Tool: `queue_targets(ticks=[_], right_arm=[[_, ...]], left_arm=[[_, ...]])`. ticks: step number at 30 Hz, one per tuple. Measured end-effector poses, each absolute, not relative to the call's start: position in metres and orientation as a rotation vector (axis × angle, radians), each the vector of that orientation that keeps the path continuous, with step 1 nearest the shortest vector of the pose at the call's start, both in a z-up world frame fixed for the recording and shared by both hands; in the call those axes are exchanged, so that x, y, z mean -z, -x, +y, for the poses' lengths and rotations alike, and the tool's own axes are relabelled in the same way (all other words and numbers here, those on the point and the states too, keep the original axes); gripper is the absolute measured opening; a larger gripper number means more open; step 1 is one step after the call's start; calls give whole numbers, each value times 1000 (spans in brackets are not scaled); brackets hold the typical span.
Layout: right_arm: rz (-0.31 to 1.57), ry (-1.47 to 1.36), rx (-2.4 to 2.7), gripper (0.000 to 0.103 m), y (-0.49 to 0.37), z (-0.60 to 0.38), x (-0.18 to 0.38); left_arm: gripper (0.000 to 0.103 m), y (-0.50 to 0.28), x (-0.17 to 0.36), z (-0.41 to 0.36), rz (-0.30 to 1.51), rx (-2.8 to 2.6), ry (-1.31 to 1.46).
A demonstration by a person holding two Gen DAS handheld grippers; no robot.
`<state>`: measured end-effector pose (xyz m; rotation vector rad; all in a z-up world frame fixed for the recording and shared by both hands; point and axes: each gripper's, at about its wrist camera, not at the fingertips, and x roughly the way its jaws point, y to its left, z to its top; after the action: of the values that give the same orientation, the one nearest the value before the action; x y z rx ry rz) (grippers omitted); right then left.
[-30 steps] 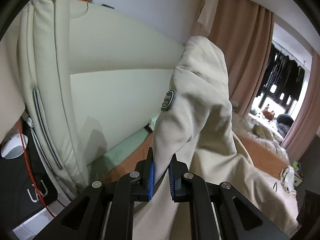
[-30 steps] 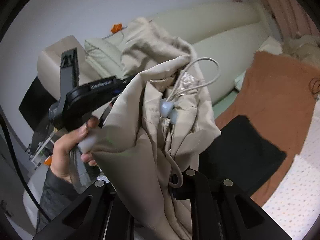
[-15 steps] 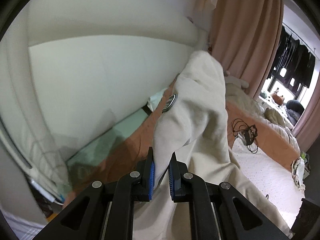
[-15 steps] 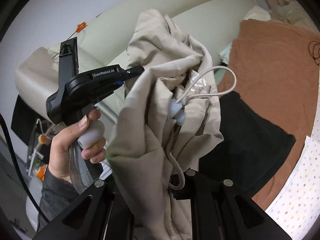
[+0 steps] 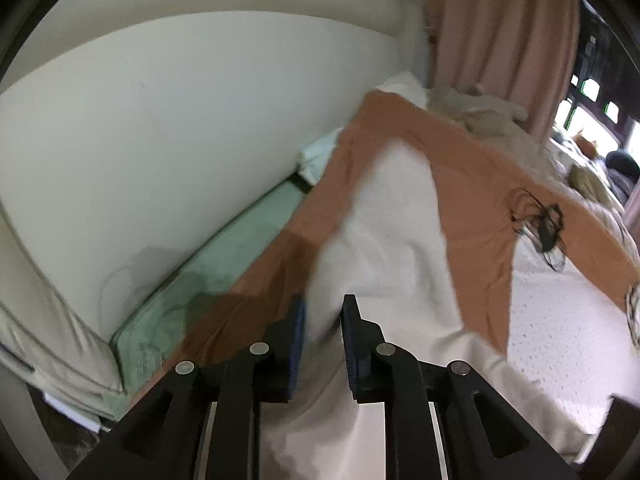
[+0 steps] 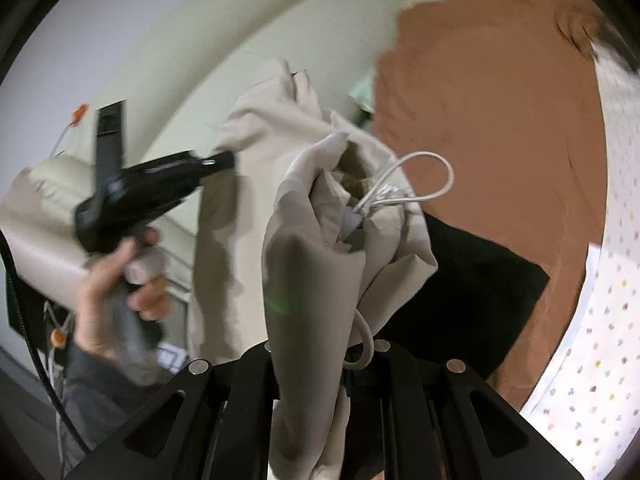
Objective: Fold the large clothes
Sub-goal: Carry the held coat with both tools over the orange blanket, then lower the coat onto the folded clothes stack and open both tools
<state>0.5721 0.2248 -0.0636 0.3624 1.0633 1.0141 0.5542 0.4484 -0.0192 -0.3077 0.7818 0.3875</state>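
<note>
The beige garment (image 5: 392, 224) is a large jacket with a white drawcord (image 6: 412, 184). In the left wrist view it stretches forward and down from my left gripper (image 5: 323, 320), which is shut on its edge. In the right wrist view the beige garment (image 6: 312, 248) hangs bunched over my right gripper (image 6: 320, 364), which is shut on it; cloth hides the fingertips. The left gripper (image 6: 224, 160) shows there too, held by a hand, gripping the garment's far part.
An orange-brown blanket (image 5: 472, 168) and a dotted white sheet (image 5: 560, 304) cover the bed. A black cloth (image 6: 472, 280) lies on the blanket. The cream headboard (image 5: 180, 120) rises at the left. Black cables (image 5: 540, 224) lie on the blanket. Pink curtains (image 5: 496, 32) hang behind.
My left gripper has swung downward toward the bed, and the garment now stretches out lower over the blanket. The right gripper has tilted down with its bunch of cloth.
</note>
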Motion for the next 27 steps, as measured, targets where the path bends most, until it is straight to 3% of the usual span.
queue_targets(ticks=[7,14,21,23,25,27], right_arm=[[1156,-326,-957,13,-597,231,127],[1139,-271,-950,13,-600,248,126],[1157,-152,-964,13,-606,261,113],[1184,-136,-940,17,-611,260,121],[1221,-124,-913,32,-619,254,133],[1229,-135,-909,38,-624,240,141]], left_arm=[[28,-464,33,458,792,-410,306],[28,-381,48,460,792,-446,317],[28,-350,67,464,833,-472,316],[28,-351,77,462,874,-497,292],[28,-352,90,462,908,-507,283],[28,-355,100,460,937,-506,265]])
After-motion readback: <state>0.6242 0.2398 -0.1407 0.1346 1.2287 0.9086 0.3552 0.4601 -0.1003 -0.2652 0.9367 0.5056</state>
